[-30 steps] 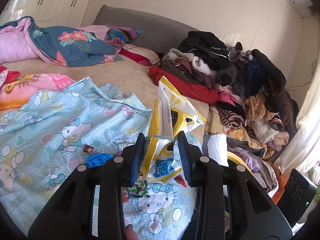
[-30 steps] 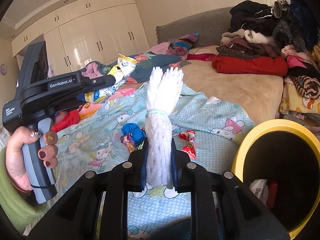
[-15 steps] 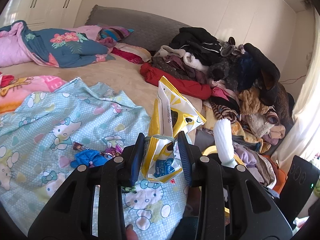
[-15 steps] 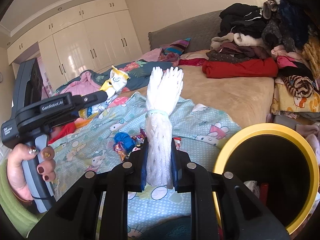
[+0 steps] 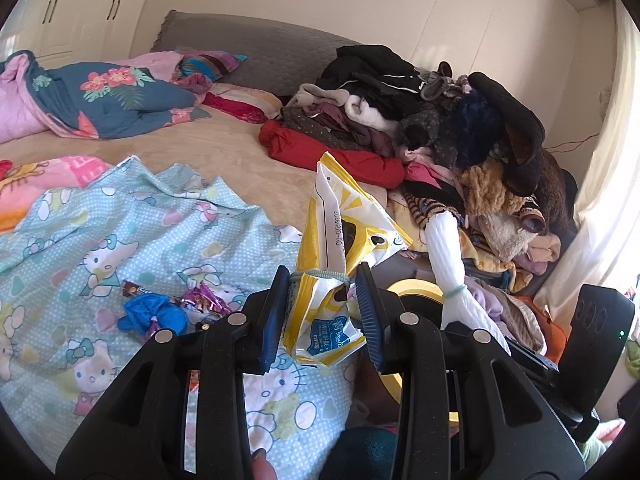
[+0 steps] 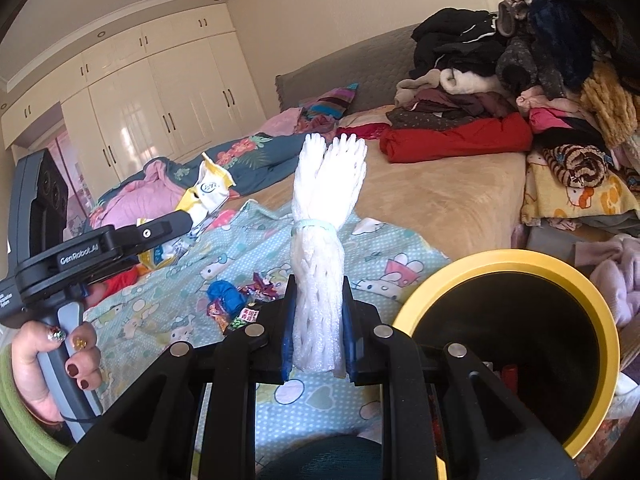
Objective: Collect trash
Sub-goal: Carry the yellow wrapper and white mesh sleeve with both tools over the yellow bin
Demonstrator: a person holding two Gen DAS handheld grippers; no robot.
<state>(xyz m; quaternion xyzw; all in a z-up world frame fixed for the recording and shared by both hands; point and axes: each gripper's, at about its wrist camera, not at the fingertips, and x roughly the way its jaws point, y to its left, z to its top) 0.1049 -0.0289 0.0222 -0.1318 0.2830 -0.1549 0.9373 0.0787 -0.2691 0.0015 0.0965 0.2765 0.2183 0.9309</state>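
Carrying both loads toward yellow-rimmed bin, now nearer than a second ago. My left gripper clamps yellow wrapper; right gripper clamps white foam net. Drop next, I judge.

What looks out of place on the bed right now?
Loose wrappers and a crumpled blue scrap still litter the cartoon-print sheet, not yet in the yellow-rimmed bin. Clothes are heaped untidily along the bed's far side.
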